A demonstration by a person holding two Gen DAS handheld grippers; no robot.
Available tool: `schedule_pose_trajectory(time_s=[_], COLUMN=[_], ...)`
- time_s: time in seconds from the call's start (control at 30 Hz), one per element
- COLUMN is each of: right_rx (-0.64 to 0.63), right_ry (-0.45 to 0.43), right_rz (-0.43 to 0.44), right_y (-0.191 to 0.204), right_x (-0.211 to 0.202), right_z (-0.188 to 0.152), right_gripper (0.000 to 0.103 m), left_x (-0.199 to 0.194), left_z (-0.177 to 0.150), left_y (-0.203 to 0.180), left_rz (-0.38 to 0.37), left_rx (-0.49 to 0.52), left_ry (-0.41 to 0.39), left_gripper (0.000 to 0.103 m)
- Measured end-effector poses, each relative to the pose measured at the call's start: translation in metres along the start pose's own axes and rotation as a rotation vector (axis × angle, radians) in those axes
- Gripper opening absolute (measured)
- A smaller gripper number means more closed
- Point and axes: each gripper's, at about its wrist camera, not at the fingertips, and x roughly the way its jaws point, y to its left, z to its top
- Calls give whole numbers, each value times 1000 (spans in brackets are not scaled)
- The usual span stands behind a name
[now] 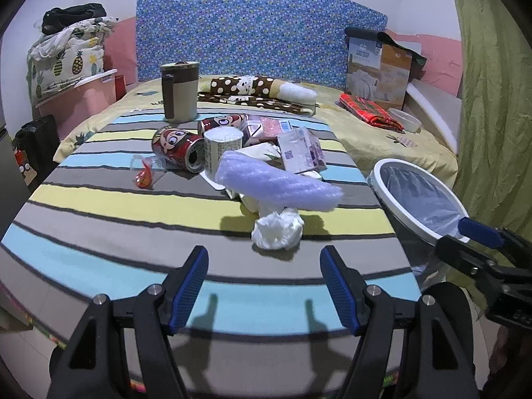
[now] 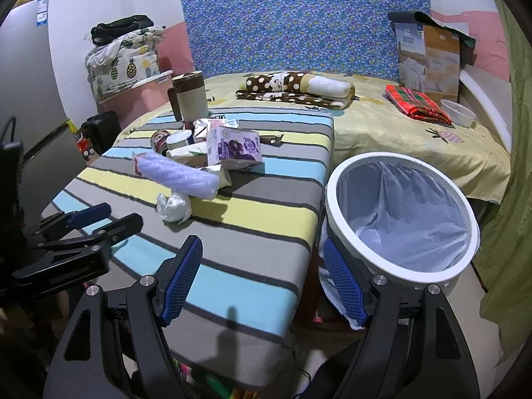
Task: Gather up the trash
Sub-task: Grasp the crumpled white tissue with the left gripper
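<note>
Collection had not begun: both grippers' fingers (image 1: 264,286) (image 2: 262,279) were spread, empty; next, probably pinching the tissue (image 1: 277,229) for the bin (image 2: 399,216).

Beyond my reach, a brown-and-cream jug (image 1: 180,91) stands upright on the striped cover. A polka-dot blanket (image 1: 252,90) (folded) lies near the blue headboard (image 1: 259,30).

Striped cloth (image 1: 133,199), white bin (image 2: 335,179)
</note>
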Motion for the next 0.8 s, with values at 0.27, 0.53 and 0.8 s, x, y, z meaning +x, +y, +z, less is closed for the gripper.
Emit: schedule_pose_trajectory(time_s=[0.27,0.53,0.8], right_rx=[1,6,-1], right_ry=[13,13,14], right_rz=[9,18,29], right_y=[-4,-6,-3], right_x=[10,20,27], right_z=[7,15,25], right_gripper=[76,76,76], left_x=[27,46,51], left_z=[9,13,11], left_y=[-5,-3,-6], left_rz=[-15,-13,-43], left_rx=[15,11,35], left_ry=[21,35,54], left_gripper=[72,69,28])
